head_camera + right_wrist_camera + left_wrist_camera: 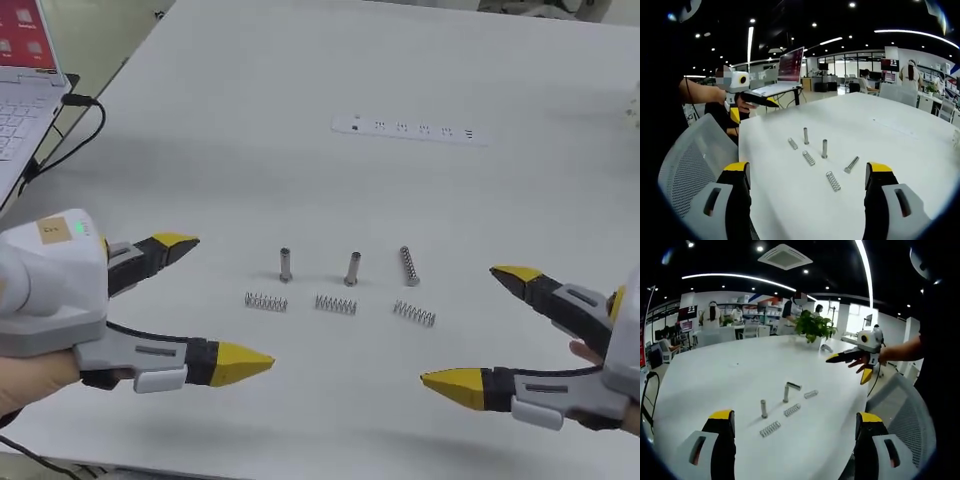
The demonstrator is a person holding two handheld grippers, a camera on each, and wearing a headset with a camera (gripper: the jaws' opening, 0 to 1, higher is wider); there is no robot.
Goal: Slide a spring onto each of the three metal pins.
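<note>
Three metal pins sit in a row on the white counter [300, 80], between the two tools, and each has a loose spring lying just on the near side of it. The left pin [285, 265] stands upright. The middle pin [352, 268] also stands, with a slight lean, and the right pin [409, 266] lies on its side, which the right gripper view shows plainly. The left spring [266, 301], the middle spring [336, 304] and the right spring [414, 314] all lie flat on the counter, each close to its pin but apart from it. The left tongs [225, 300] hover over the counter to the left of the row, with the jaws spread wide, nothing between them and the yellow tips pointing toward the pins. The right tongs [460, 325] hover on the opposite side, likewise wide open and empty, with their tips turned in toward the right spring. Both tongs are clear of the pins and springs. Beyond the row a white power strip [410, 129] lies across the counter. At the far left there is an open laptop [25, 60] with a dark cable [75, 125] running from it. In the left gripper view a potted plant [812, 326] stands at the far end of the counter and a mesh chair [900, 410] sits by its edge. People are at other tables in the background.
</note>
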